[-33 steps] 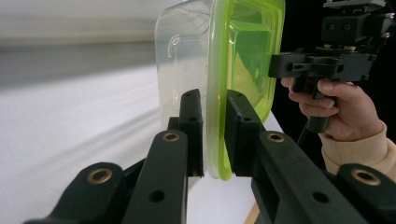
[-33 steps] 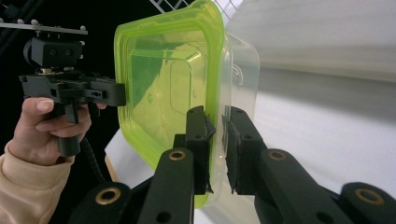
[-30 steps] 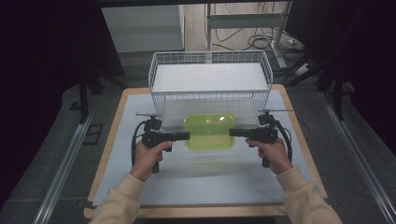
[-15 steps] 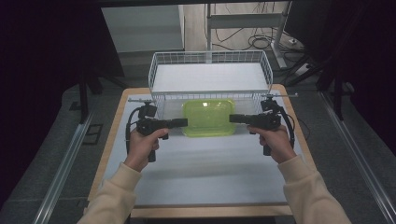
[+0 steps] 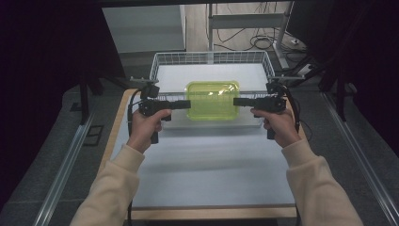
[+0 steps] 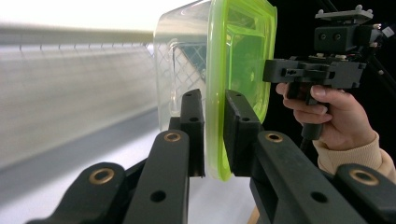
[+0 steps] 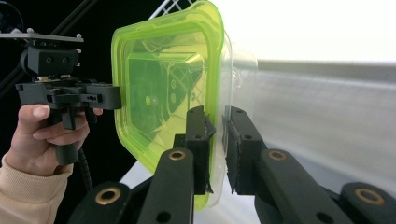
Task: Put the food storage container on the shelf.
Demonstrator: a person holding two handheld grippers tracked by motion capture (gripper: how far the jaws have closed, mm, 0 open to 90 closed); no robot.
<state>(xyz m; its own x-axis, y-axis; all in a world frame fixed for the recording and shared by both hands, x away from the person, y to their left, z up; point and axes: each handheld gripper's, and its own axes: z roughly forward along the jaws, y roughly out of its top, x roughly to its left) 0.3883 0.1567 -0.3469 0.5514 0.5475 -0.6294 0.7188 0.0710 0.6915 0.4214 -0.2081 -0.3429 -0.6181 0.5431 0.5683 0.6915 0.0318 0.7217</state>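
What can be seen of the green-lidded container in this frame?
The container is a rounded-rectangular clear plastic tub under a translucent lime-green lid, apparently empty. It is held level above the near rim of the white wire basket. The left gripper and right gripper each pinch its rim at opposite short ends; nothing else touches it.

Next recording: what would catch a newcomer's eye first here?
A clear plastic container with a bright green lid hangs in mid-air over the near rim of the white wire basket. The left gripper and the right gripper each clamp one end of its rim, jaws shut on it.
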